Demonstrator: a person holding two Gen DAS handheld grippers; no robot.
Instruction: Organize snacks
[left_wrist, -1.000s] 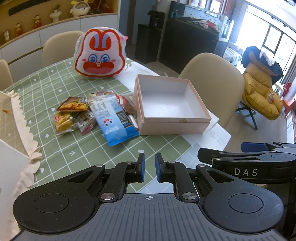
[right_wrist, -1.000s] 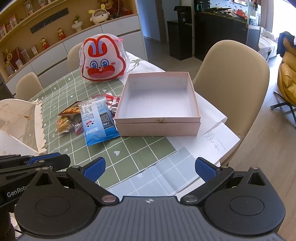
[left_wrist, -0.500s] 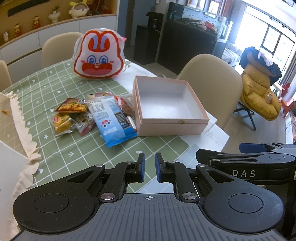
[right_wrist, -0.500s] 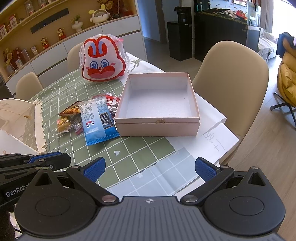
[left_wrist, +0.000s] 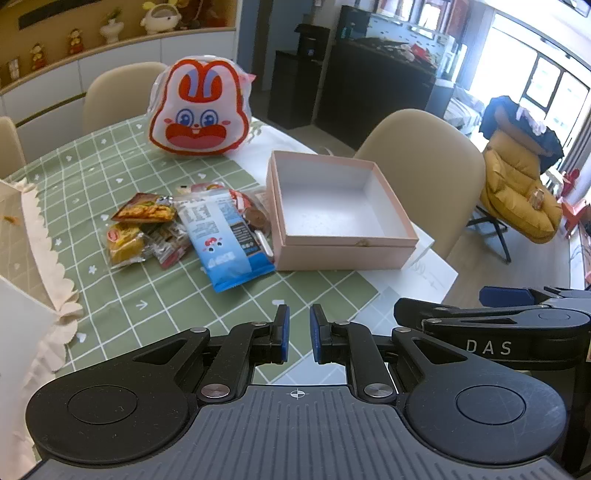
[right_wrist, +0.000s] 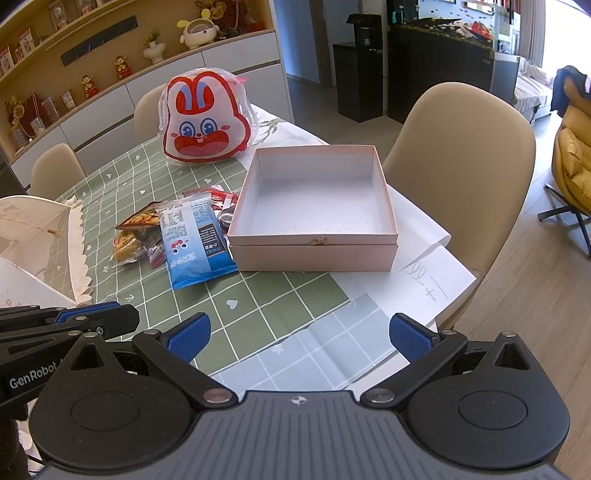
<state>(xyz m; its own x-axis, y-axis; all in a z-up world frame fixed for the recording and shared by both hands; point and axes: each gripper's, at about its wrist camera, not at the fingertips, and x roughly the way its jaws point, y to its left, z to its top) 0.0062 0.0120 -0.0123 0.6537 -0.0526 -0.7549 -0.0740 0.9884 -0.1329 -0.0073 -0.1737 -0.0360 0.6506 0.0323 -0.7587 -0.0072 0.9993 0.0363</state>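
Observation:
An empty pink box (left_wrist: 369, 251) (right_wrist: 314, 254) sits open on the table. Left of it lies a pile of snacks: a blue-and-white packet (left_wrist: 225, 240) (right_wrist: 195, 240), an orange flat packet (left_wrist: 144, 212), a yellow wrapped cake (left_wrist: 125, 243) (right_wrist: 127, 245) and small red-wrapped pieces (left_wrist: 170, 251). My left gripper (left_wrist: 297, 334) is nearly shut and empty, above the table's near edge. My right gripper (right_wrist: 299, 336) is open wide and empty, in front of the box.
A rabbit-face bag (left_wrist: 199, 110) (right_wrist: 207, 118) stands at the back of the table. A white scalloped paper bag (left_wrist: 33, 258) (right_wrist: 40, 251) is at the left. Beige chairs (right_wrist: 461, 155) surround the table. White paper (right_wrist: 424, 280) lies under the box.
Both grippers have drifted slightly; the view shifted a little. Jaw openings are unchanged and nothing on the table moved.

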